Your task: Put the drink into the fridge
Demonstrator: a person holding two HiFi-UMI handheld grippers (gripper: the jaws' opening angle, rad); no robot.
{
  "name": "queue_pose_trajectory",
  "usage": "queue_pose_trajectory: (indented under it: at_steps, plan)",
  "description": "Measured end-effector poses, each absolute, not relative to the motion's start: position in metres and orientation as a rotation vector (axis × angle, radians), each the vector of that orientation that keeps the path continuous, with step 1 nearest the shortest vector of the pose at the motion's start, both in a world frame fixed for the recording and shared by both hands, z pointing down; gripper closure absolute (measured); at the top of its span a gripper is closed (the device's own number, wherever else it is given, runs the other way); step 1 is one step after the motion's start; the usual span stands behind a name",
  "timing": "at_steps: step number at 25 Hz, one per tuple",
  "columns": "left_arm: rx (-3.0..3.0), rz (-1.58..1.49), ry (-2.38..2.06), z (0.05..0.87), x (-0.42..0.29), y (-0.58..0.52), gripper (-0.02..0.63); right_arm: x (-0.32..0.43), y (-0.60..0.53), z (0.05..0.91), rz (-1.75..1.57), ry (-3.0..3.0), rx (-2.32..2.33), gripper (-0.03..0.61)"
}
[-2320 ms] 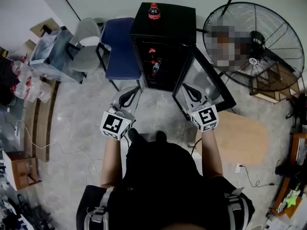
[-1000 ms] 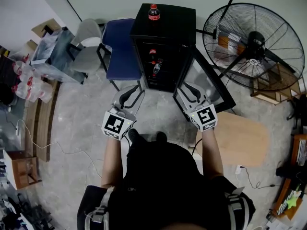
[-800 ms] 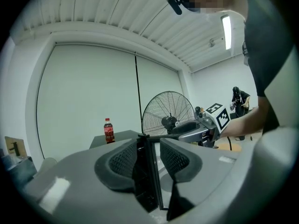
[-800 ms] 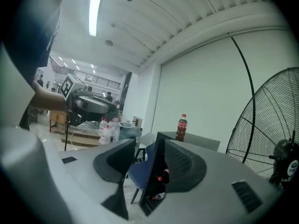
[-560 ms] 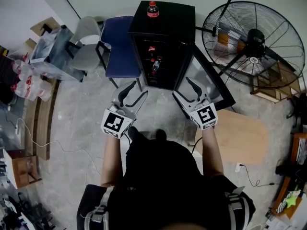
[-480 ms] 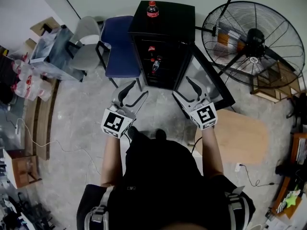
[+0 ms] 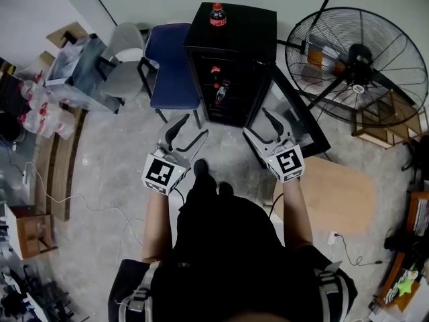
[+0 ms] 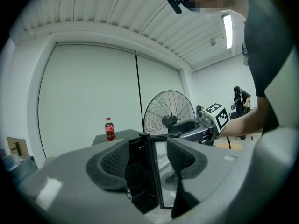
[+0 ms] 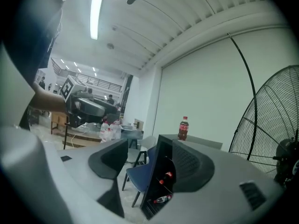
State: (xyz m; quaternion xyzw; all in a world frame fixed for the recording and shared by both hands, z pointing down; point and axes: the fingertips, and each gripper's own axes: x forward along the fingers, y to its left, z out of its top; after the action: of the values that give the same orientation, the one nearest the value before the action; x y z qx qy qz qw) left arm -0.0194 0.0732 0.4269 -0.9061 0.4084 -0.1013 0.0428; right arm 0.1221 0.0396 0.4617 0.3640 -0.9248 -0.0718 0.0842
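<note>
A cola bottle [image 7: 216,15] with a red cap stands on top of the black fridge [image 7: 255,29]; it also shows as the bottle [image 8: 109,129] and the bottle [image 9: 183,128]. The fridge's glass door [image 7: 289,116] is swung open to the right, and a few bottles [image 7: 220,91] lie on the shelves inside. My left gripper [image 7: 188,131] and right gripper [image 7: 261,127] hang side by side in front of the fridge, well short of it. Both sets of jaws have just been opening and now stand wide, with nothing between them.
A blue chair [image 7: 173,62] and a grey chair [image 7: 124,52] stand left of the fridge. A large floor fan [image 7: 358,66] is at its right. A wooden board [image 7: 335,193] lies on the floor at the right. Boxes and bottle packs [image 7: 40,113] line the left wall.
Both grippers' jaws have spread from nearly closed to wide open. The hands have kept their places. One of the person's feet has stepped forward.
</note>
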Motion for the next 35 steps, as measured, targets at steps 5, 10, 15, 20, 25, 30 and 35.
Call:
queue_pose_trajectory:
  at_steps: [5, 10, 15, 20, 25, 30, 35]
  plan:
    - [-2.755, -0.314, 1.264, 0.421, -0.027, 0.065, 0.362, 0.114, 0.031, 0.459, -0.219, -2.767, 1.080, 0.279]
    - [-2.755, -0.308, 1.267, 0.417, -0.031, 0.052, 0.362, 0.110, 0.019, 0.456, -0.214, -2.765, 1.085, 0.287]
    - [-2.769, -0.301, 1.248, 0.418, -0.035, 0.043, 0.362, 0.109, 0.010, 0.454, -0.214, -2.745, 1.111, 0.289]
    - [-2.782, -0.294, 1.226, 0.418, -0.042, 0.025, 0.364, 0.103, -0.005, 0.451, -0.212, -2.734, 1.134, 0.301]
    - [-2.790, -0.282, 1.198, 0.416, -0.047, 0.008, 0.364, 0.100, -0.020, 0.452, -0.214, -2.705, 1.160, 0.313]
    - [-2.806, -0.284, 1.171, 0.418, -0.053, -0.013, 0.364, 0.096, -0.038, 0.451, -0.212, -2.694, 1.192, 0.314]
    - [-2.824, -0.297, 1.143, 0.422, -0.060, -0.036, 0.364, 0.089, -0.057, 0.451, -0.209, -2.680, 1.218, 0.314]
